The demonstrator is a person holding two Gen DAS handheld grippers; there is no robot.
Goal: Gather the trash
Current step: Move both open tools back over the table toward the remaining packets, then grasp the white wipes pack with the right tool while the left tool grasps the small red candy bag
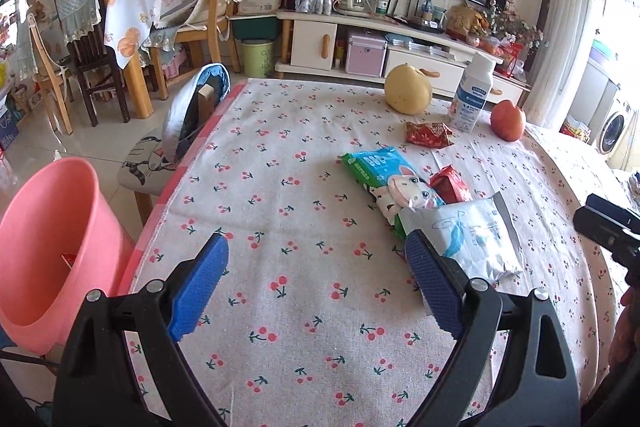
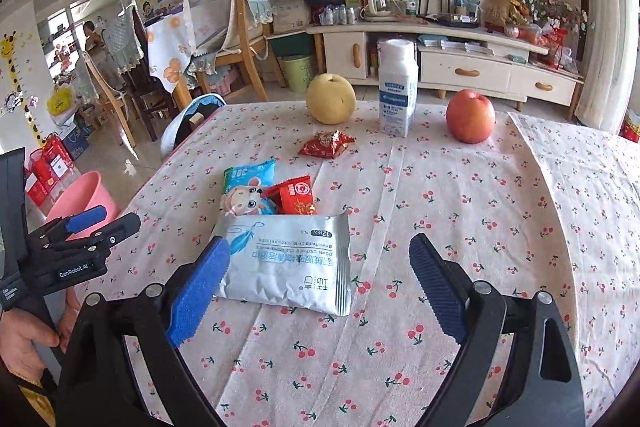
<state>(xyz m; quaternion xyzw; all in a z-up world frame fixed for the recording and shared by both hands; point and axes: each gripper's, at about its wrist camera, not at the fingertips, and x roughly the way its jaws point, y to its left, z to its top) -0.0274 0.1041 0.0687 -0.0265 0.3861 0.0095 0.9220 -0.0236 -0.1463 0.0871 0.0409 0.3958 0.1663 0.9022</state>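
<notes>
Trash lies mid-table on the cherry-print cloth (image 1: 280, 195): a silver wipes packet (image 1: 476, 239) (image 2: 288, 263), a green-blue cartoon snack bag (image 1: 384, 179) (image 2: 248, 187), a red wrapper (image 1: 450, 183) (image 2: 294, 195) and a red foil wrapper (image 1: 428, 134) (image 2: 326, 143). My left gripper (image 1: 317, 239) (image 2: 108, 221) is open over bare cloth, with the silver packet beside its right finger. My right gripper (image 2: 319, 241) is open just before the silver packet, its left pad over the packet's near corner and nothing gripped. A pink bin (image 1: 52, 247) (image 2: 80, 199) stands on the floor left of the table.
At the table's far side stand a yellow pear (image 2: 331, 99), a white milk bottle (image 2: 397, 87) and a red apple (image 2: 470, 115). A chair with a blue cushion (image 1: 196, 111) is tucked at the left edge. A hand (image 2: 20, 343) holds the left gripper. Dining chairs and a TV cabinet stand beyond.
</notes>
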